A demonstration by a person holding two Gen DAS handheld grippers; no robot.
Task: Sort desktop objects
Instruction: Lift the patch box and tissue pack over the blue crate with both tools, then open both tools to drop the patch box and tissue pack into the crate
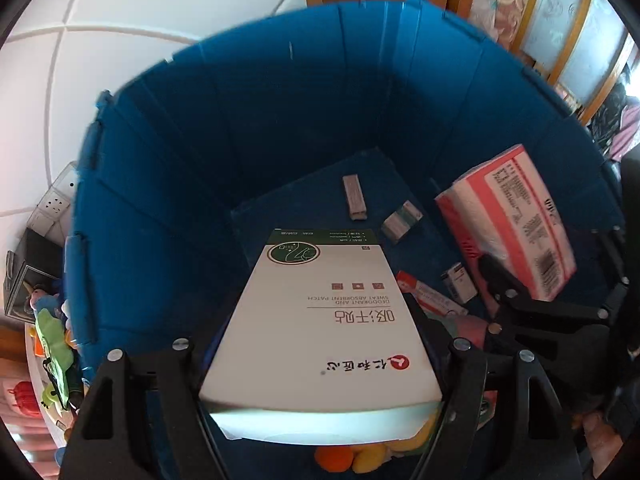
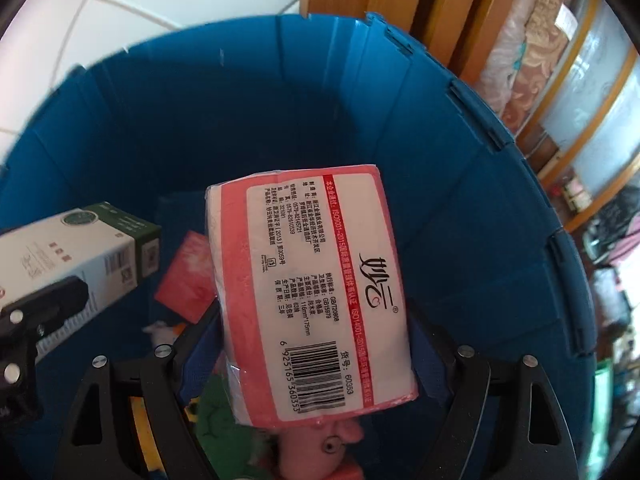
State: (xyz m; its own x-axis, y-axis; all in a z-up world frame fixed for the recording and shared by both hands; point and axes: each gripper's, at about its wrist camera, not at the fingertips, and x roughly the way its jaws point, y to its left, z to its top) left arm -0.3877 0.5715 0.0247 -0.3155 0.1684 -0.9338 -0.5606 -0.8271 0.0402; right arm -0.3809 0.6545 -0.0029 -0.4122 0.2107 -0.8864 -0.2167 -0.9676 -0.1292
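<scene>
My left gripper [image 1: 316, 340] is shut on a white box with a green end [image 1: 320, 320], one finger on each long side. It hangs over the inside of a deep blue bin [image 1: 280, 100]. To its right, my right gripper [image 2: 312, 332] is shut on a pink and white tissue pack [image 2: 312, 292], also above the blue bin [image 2: 200, 100]. The tissue pack [image 1: 516, 224] shows at the right of the left wrist view. The white box [image 2: 72, 248] shows at the left of the right wrist view.
On the bin floor lie a grey stick-shaped box [image 1: 354, 198], a small green and white box [image 1: 402, 222], a small white box [image 1: 459, 288], a pink packet [image 2: 186, 276] and plush toys [image 2: 320, 440]. More toys [image 1: 52, 340] and a power strip [image 1: 56, 200] sit left of the bin.
</scene>
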